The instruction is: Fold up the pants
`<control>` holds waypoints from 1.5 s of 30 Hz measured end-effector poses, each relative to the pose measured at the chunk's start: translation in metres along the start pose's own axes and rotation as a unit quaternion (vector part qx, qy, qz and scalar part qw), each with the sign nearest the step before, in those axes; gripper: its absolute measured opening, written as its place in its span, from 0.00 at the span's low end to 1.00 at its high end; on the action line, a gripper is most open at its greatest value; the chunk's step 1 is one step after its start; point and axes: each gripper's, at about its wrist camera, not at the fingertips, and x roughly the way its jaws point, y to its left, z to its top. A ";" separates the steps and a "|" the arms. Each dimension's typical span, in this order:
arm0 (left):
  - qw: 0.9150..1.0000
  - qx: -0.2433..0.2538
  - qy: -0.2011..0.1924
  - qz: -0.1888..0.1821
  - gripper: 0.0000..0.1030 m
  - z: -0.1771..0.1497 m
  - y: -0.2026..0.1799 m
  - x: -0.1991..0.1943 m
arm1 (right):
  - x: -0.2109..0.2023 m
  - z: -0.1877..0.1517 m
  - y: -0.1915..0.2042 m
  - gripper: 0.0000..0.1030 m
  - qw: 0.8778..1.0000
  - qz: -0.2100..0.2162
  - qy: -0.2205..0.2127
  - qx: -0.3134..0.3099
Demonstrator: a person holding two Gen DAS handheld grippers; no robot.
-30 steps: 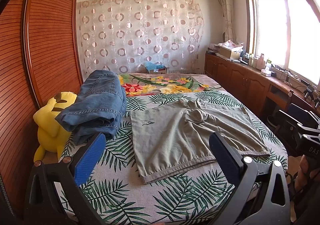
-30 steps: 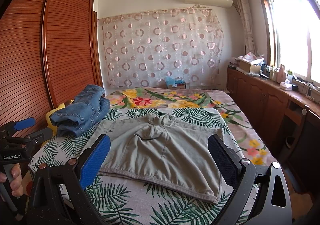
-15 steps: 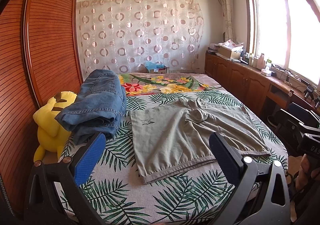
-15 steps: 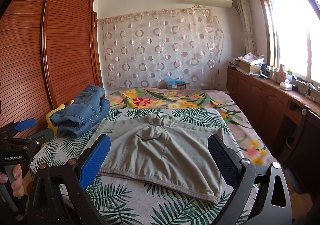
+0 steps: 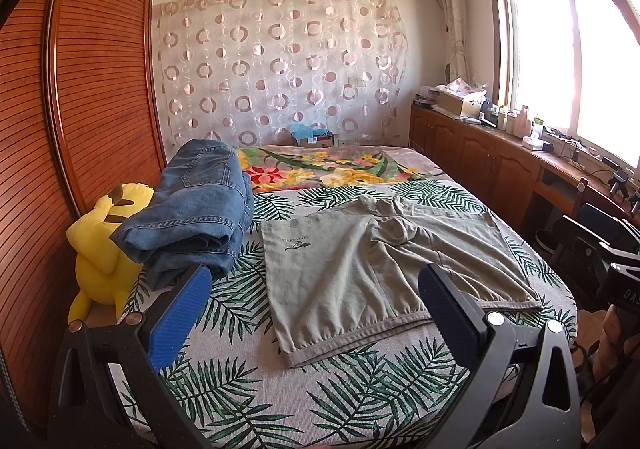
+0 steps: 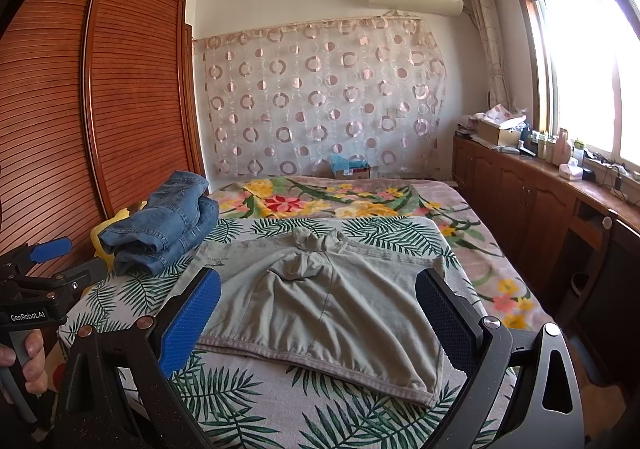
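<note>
Only from left wrist: yellow plush [image 5: 102, 249] beside jeans [image 5: 192, 217].

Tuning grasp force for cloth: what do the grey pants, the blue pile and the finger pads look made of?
Grey pants: thin, matte woven cloth, probably cotton; soft creases and a stitched hem.
Jeans: denim, faded blue with pale contrast stitching, thick stiff folds.
Pads: blue, finely dimpled, likely rubber or textured plastic, on black matte plastic-looking fingers; the other pad looks dark.
Both grippers are open, off the cloth.

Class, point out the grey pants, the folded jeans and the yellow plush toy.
grey pants [image 5: 352, 273], left wrist view, middle of the fabric.
folded jeans [image 5: 196, 209], left wrist view, top layer.
yellow plush toy [image 5: 98, 245], left wrist view, its body.
</note>
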 end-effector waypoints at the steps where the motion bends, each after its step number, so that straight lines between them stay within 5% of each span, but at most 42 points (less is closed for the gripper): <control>1: 1.000 0.000 0.000 0.000 1.00 0.000 -0.001 0.000 | 0.000 0.000 0.000 0.95 1.000 0.000 0.000 0.000; 14: 1.000 0.002 0.009 -0.006 1.00 0.001 -0.006 0.005 | 0.003 -0.003 -0.004 0.95 1.000 -0.006 0.004 0.004; 33: 0.996 0.045 0.059 -0.057 1.00 -0.009 -0.011 0.080 | 0.044 -0.004 -0.052 0.95 0.998 -0.023 0.063 -0.003; 45: 0.987 0.084 0.092 -0.097 1.00 -0.008 -0.037 0.114 | 0.070 0.014 -0.064 0.80 0.993 0.004 0.117 -0.021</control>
